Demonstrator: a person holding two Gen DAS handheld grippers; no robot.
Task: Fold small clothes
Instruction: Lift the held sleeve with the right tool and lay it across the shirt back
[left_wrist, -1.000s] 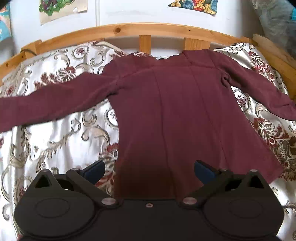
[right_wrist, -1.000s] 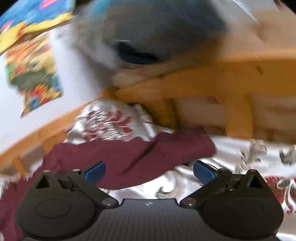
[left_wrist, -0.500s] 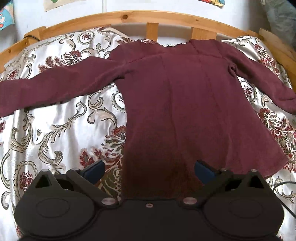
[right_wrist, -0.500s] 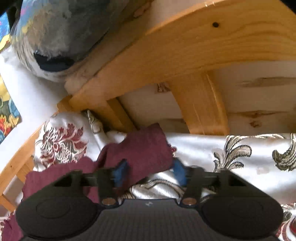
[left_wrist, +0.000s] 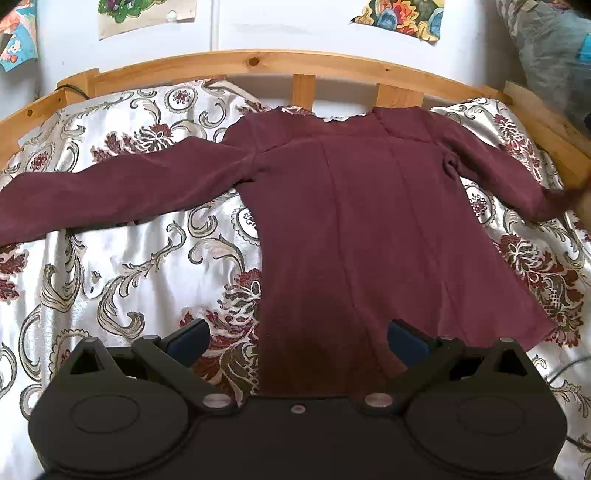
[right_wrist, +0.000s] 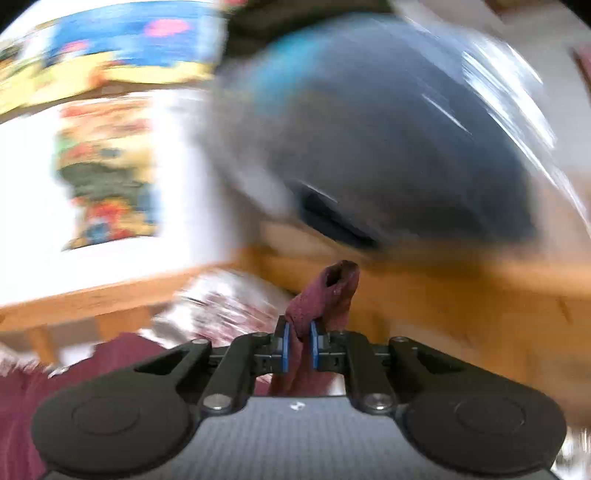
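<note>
A maroon long-sleeved top (left_wrist: 351, 229) lies flat on the bed with both sleeves spread out. My left gripper (left_wrist: 297, 338) hovers open over its hem near the front edge, and the cloth passes under the gap without touching the pads. In the right wrist view my right gripper (right_wrist: 297, 339) has its jaws closing, with the blue pads pinching the cuff of the right sleeve (right_wrist: 328, 291), which sticks up bunched between them. That sleeve end (left_wrist: 554, 201) looks blurred at the right edge of the left wrist view.
A silver floral bedspread (left_wrist: 129, 266) covers the bed. A curved wooden rail (left_wrist: 258, 62) runs along the back and right side. A grey-blue bundle (right_wrist: 369, 147) sits above the rail at the right. Colourful posters (right_wrist: 107, 177) hang on the white wall.
My right gripper went from wide open to pinched on the sleeve cuff and rose with it, and its view is now blurred. The left wrist view shifted slightly over the top.
</note>
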